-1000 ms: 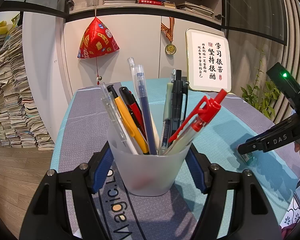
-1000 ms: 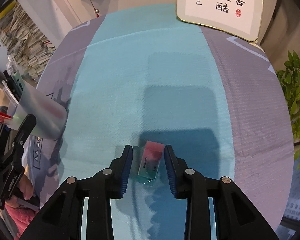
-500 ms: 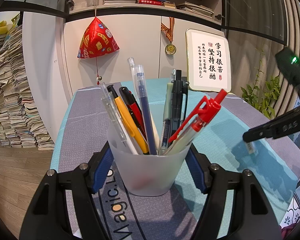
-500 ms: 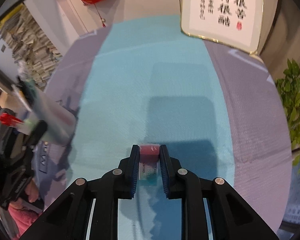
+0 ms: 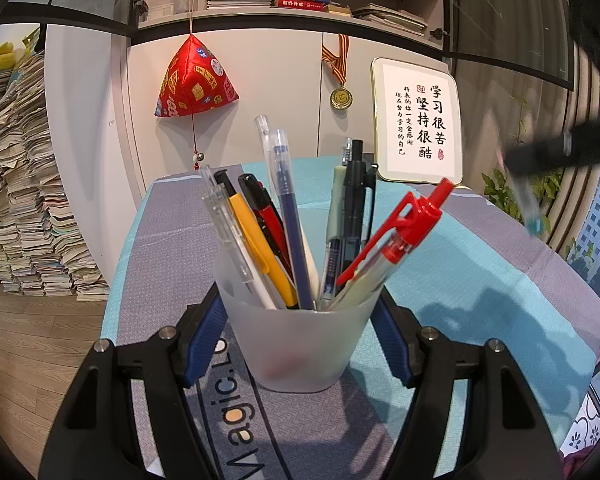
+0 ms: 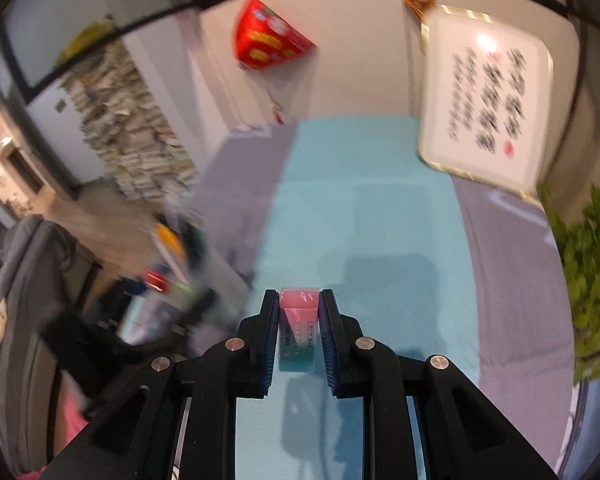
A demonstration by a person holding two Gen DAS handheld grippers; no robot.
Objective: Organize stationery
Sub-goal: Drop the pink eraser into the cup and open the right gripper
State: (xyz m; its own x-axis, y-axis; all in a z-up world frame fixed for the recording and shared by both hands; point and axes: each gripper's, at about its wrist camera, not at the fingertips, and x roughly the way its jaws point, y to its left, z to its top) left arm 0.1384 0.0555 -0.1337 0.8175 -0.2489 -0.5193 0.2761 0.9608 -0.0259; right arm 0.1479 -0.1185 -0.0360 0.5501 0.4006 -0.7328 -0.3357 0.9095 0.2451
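Observation:
My left gripper (image 5: pixel 300 316) is shut on a frosted plastic pen cup (image 5: pixel 298 344) that stands on the table mat and holds several pens (image 5: pixel 284 216). My right gripper (image 6: pixel 299 312) is shut on a pink and teal eraser (image 6: pixel 299 328) and holds it in the air above the turquoise cloth (image 6: pixel 360 216). In the left wrist view the right gripper (image 5: pixel 548 160) shows blurred at the upper right with the eraser (image 5: pixel 528 200) hanging from it. In the right wrist view the pen cup (image 6: pixel 180 272) is a blur at the left.
A framed calligraphy board (image 5: pixel 418 124) leans at the table's far end. A red hanging ornament (image 5: pixel 194 80) and a medal (image 5: pixel 342 96) hang on the cabinet behind. A green plant (image 6: pixel 592 264) is at the right. Paper stacks (image 5: pixel 24 200) stand on the floor at the left.
My right gripper closed on the eraser and lifted it off the cloth, tilting up and swinging. The left gripper and the cup have not moved.

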